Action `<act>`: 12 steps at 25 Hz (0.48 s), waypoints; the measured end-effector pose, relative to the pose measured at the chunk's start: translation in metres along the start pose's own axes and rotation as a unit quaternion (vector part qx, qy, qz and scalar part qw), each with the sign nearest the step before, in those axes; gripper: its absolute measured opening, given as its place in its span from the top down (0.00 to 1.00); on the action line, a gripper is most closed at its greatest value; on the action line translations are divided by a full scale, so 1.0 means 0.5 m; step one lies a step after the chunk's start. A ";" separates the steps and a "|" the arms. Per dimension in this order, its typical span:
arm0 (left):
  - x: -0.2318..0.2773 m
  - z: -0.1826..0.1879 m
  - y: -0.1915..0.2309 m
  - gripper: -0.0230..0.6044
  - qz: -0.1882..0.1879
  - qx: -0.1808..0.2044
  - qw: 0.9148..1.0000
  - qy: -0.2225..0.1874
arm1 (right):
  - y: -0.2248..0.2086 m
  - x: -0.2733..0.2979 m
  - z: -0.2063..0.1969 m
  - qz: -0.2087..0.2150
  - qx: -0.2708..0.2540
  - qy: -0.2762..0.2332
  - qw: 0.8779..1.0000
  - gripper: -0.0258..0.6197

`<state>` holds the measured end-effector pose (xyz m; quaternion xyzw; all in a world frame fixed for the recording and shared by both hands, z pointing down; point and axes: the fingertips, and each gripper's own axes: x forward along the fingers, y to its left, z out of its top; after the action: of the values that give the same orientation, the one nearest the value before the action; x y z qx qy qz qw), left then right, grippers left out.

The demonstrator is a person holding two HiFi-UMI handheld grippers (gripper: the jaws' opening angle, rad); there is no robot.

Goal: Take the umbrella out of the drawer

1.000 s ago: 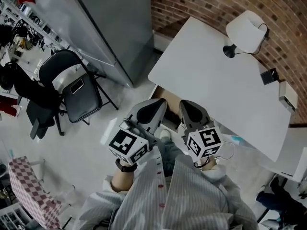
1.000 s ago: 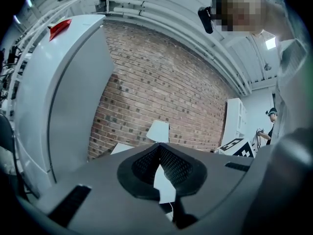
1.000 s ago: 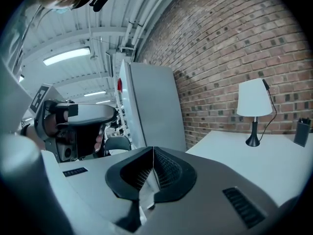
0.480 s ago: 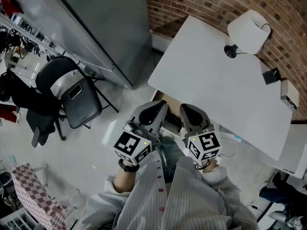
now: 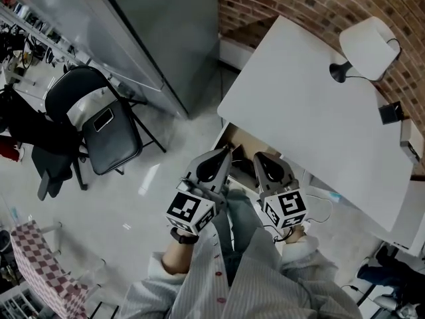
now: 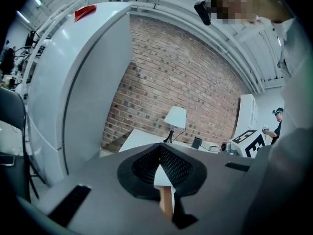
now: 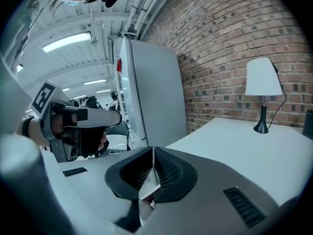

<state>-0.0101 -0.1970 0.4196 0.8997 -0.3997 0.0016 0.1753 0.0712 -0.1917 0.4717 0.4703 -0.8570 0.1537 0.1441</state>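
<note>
Looking steeply down from the head view: two claws side by side in front of a striped shirt [image 5: 265, 281], both pointing at the near-left edge of the white bench [image 5: 312, 111]. The drawer [image 5: 244, 145] under that edge stands pulled out, its wooden inside showing just beyond the claw tips.

Left claw [image 5: 224, 153]: jaws pressed together at the tips, nothing between them. In its own view they meet in a point, and only a sliver of bench and a strip of wood show through the gap below. Right claw [image 5: 261, 158]: the same, jaws closed with nothing held, its tip just right of the left one. The two tips are near each other but apart. Neither touches the drawer, as far as the head view shows.

The umbrella I can't pick out for certain. A dark shape [image 5: 240, 169] lies in the drawer between the two claws, half hidden by them, and what it is I can't tell.

On the bench, a white-shaded lamp [image 5: 372, 42] stands at the far right by the brick wall [image 5: 312, 2], with a small dark block [image 5: 390, 111] near it at the right edge. To the far left a tall grey cabinet [image 5: 159, 32] stands against the wall. Left of that a black folding chair [image 5: 109, 128] is on the floor, well apart from the bench. A red-and-white checked cloth [image 5: 40, 261] sits in the near-left corner.
</note>
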 end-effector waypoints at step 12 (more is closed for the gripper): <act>0.006 -0.201 0.070 0.95 0.010 -0.023 0.999 0.035 | 0.009 0.117 -0.219 0.024 0.015 0.052 0.998 0.90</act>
<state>-0.0195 -0.1888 0.5254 0.8908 -0.4025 0.0258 0.2093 0.0482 -0.1904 0.5940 0.4429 -0.8572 0.1937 0.1777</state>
